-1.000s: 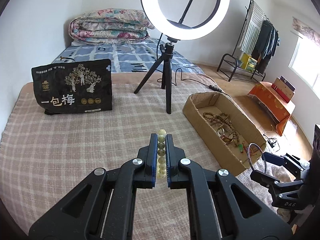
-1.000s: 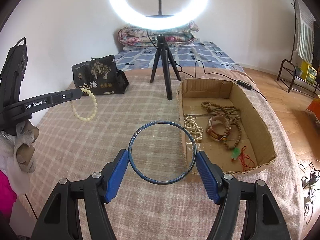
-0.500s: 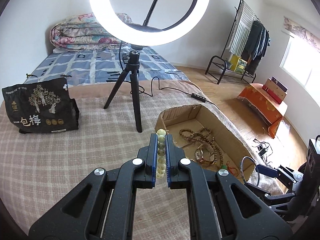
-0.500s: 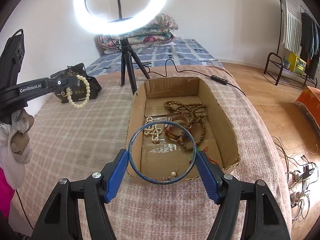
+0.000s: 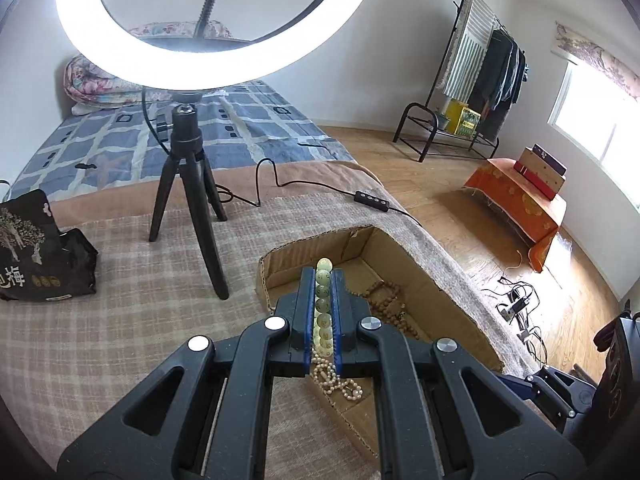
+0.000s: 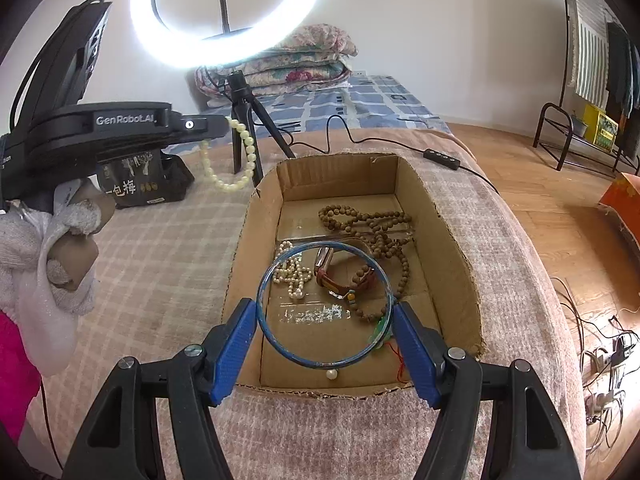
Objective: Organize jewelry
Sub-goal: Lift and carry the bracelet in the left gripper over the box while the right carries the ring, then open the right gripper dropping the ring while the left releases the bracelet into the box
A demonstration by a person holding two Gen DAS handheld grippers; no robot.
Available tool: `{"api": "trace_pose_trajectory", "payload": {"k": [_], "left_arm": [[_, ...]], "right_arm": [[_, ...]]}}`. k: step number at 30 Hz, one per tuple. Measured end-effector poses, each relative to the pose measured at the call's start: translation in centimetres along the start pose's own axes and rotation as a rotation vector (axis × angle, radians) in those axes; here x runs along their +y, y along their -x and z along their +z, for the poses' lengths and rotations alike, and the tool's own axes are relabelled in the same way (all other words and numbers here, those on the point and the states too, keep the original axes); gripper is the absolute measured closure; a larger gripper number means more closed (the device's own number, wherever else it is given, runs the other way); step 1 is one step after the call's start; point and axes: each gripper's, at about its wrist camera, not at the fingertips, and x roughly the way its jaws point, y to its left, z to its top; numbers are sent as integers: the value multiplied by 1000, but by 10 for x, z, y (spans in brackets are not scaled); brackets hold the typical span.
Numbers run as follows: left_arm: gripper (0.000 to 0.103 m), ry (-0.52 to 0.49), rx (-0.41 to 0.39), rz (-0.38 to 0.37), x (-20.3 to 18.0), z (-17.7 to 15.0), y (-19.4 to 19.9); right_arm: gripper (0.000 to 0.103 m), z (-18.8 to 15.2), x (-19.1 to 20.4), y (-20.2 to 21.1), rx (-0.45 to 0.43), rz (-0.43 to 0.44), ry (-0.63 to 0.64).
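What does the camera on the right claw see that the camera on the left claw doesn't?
Only the right claw's camera shows the thin blue metal bangle gripped in the right claw, the brown-strapped watch, the loose white pearl, and a white-gloved hand holding the left claw.

Only the left claw's camera shows the sunny window and the orange-draped low table.

Both show the brown cardboard box, the pale green bead bracelet clamped in the left claw, and the glowing white ring light.
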Motion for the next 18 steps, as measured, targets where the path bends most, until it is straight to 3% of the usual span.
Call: {"api": "trace_pose_trajectory", "payload": {"k": [15, 18], "left_arm": [[98, -32, 32, 17, -6, 9, -41], [98, -24, 30, 24, -3, 9, -38]], "right_arm": [[31, 5, -8, -19, 13, -12, -3], [18, 6, -7, -18, 8, -21, 1]]}}
